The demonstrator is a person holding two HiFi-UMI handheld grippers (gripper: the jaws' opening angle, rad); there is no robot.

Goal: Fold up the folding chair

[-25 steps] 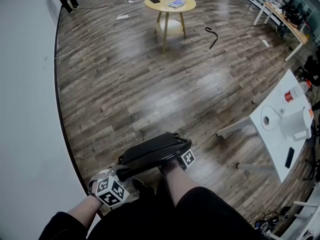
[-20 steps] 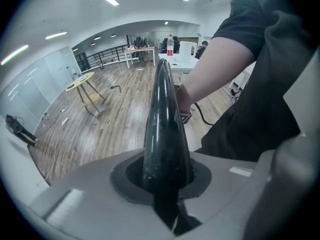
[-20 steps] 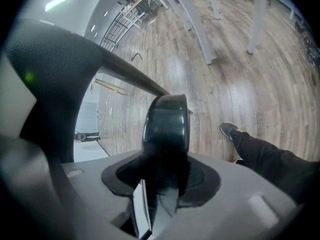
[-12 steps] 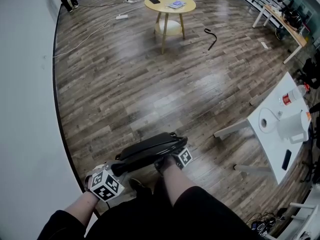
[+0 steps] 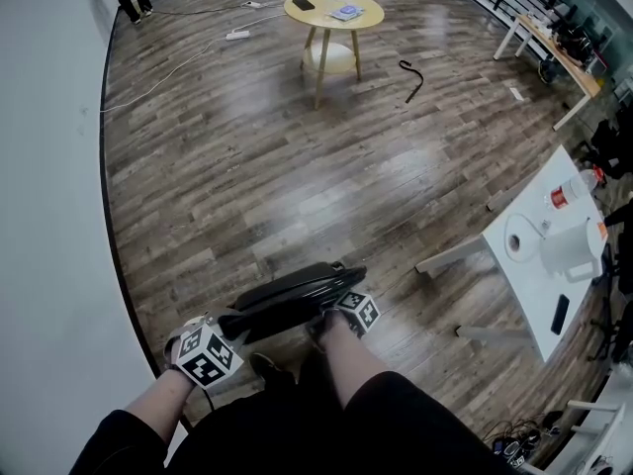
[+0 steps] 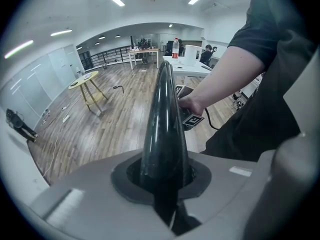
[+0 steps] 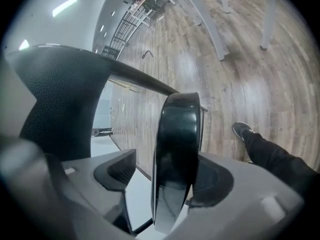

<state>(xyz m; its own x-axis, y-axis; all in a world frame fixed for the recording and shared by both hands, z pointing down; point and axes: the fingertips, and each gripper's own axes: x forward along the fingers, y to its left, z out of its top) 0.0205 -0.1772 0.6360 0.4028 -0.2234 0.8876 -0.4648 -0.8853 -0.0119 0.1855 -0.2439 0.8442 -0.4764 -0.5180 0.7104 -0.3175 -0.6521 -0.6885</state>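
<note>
The black folding chair (image 5: pixel 297 293) is folded flat and held edge-up just in front of my legs. My left gripper (image 5: pixel 232 327) is shut on its left end; in the left gripper view the glossy rim (image 6: pixel 162 119) runs straight out from between the pads of the left gripper (image 6: pixel 162 179). My right gripper (image 5: pixel 331 310) is at the chair's right end. Its jaws have just been opening: the rim (image 7: pixel 177 149) still stands between the jaws of the right gripper (image 7: pixel 172 179), with a gap at the left pad (image 7: pixel 117 169).
A grey wall (image 5: pixel 49 216) runs close along the left. A white table (image 5: pixel 539 255) with a paper roll, jug and bottle stands at the right. A round yellow table (image 5: pixel 333 10) is far ahead. My shoe (image 7: pixel 242 130) is on the wooden floor below the chair.
The chair and both grippers have shifted a little left and lower in the head view.
</note>
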